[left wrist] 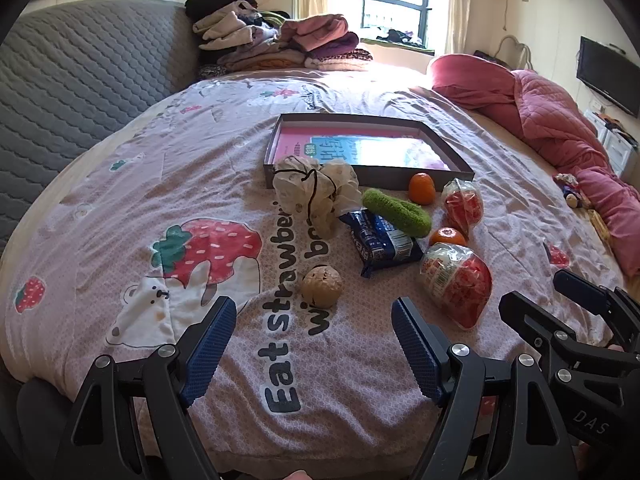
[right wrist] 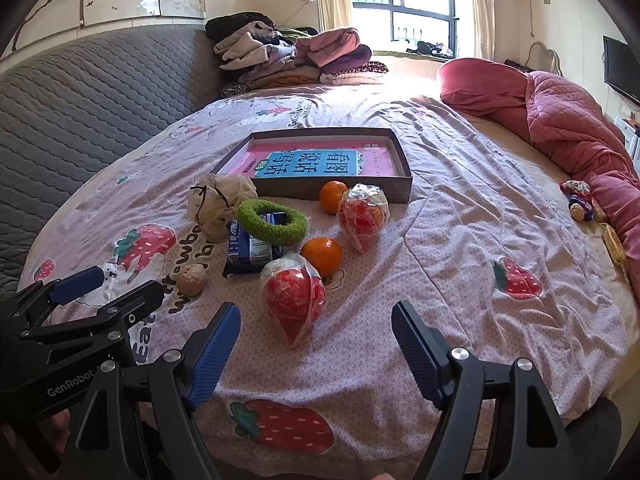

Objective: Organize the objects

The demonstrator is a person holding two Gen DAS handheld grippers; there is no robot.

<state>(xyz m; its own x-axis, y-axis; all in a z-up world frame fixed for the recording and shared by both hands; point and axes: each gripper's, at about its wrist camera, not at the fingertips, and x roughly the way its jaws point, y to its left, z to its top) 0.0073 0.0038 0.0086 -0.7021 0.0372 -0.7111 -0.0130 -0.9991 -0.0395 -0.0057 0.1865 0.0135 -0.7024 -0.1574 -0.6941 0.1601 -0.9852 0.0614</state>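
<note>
Both units are above the near edge of the bed (right wrist: 460, 216), carrying nothing. The left hand-held gripper (left wrist: 314, 344) has its jaws spread wide, aimed at the brown ball (left wrist: 322, 286) just ahead. The right hand-held gripper (right wrist: 316, 344) is equally wide, aimed at the near red packet (right wrist: 294, 300).

Items lie loose in a cluster in front of the box (right wrist: 404, 190), all outside it:
- mesh pouch (right wrist: 216, 200), touching the box's near wall
- green ring (right wrist: 272, 222), resting on the blue packet (right wrist: 248, 252)
- two oranges: far (right wrist: 332, 196) against the box, near (right wrist: 322, 256) beside the near red packet
- far red packet (right wrist: 362, 216), next to the box corner

The box holds only a book (right wrist: 312, 164).

Probable faults:
- The ball and oranges are round; an off-centre closure on the soft bedding is likely to push them away.
- The red packets have slick film wrap; the pads may catch film only, and the packet could slip.
- Lifting the blue packet first would probably tip the ring off.
- The two units are near each other; simultaneous reaches into the cluster risk collision.
</note>
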